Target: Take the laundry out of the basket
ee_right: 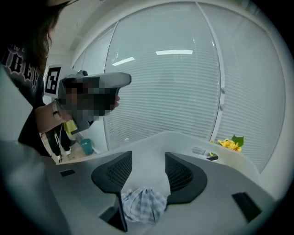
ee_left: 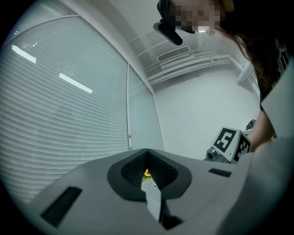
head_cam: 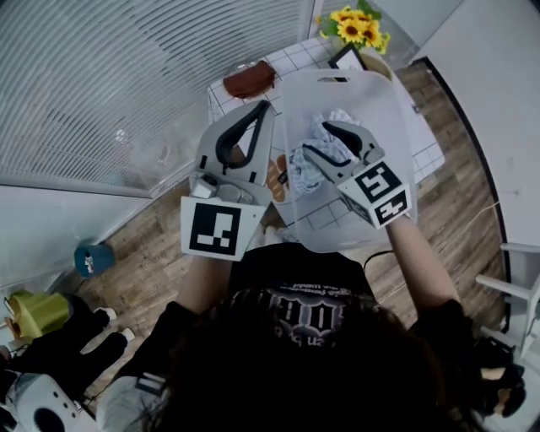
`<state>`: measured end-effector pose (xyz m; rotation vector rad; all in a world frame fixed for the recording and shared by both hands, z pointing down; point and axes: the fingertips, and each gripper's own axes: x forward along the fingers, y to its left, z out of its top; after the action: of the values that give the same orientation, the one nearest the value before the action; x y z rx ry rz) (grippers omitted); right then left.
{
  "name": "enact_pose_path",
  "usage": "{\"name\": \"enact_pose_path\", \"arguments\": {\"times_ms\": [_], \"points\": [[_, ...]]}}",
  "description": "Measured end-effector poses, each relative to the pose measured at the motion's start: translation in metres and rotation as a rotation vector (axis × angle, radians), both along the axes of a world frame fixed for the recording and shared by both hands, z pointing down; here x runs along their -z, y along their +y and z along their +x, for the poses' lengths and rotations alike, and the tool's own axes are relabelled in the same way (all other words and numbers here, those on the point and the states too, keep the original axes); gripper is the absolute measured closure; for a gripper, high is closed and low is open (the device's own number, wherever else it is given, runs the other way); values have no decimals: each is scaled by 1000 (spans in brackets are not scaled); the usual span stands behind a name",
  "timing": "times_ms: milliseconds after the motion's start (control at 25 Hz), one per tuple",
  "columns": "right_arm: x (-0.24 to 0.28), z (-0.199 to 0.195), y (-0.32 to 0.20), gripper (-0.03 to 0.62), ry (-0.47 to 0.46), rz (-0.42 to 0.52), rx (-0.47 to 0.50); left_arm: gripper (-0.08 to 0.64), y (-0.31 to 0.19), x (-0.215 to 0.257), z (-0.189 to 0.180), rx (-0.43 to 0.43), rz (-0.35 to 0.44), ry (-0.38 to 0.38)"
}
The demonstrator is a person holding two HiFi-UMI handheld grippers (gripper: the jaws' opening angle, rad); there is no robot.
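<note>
**Laundry: pos. in basket, tool status**

Laundry: checked cloth w/ a white piece beside it, lying inside the translucent basket. The basket stands on the white tiled worktop.

Right tool: inside the basket, angled down over the laundry. Jaws moderately apart. In the right gripper view the checked cloth sits low btwn them, near the jaw roots; the pads do not press on it.

Left tool: outside the basket, just beside its left wall. Jaws closed together, nothing btwn them; only a thin slit remains.

Sunflowers: at the far end of the worktop, behind the basket.
</note>
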<state>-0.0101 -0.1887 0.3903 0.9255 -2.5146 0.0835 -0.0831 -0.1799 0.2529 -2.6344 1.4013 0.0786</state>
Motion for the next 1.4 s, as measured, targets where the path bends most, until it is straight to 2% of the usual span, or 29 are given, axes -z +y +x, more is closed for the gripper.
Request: {"name": "enact_pose_path", "arguments": {"times_ms": [240, 560, 800, 1200, 1400], "points": [[-35, -5, 0, 298, 59, -116, 55, 561, 0, 0, 1, -1, 2, 1], [-101, 6, -5, 242, 273, -218, 97, 561, -3, 3, 1, 0, 12, 4], [-146, 14, 0, 221, 388, -285, 122, 561, -2, 2, -1, 3, 7, 1], [-183, 21, 3, 207, 437, -374, 121, 561, -1, 2, -7, 15, 13, -6], [-190, 22, 5, 209, 432, -403, 117, 561, -1, 2, -10, 19, 11, -7]]}}
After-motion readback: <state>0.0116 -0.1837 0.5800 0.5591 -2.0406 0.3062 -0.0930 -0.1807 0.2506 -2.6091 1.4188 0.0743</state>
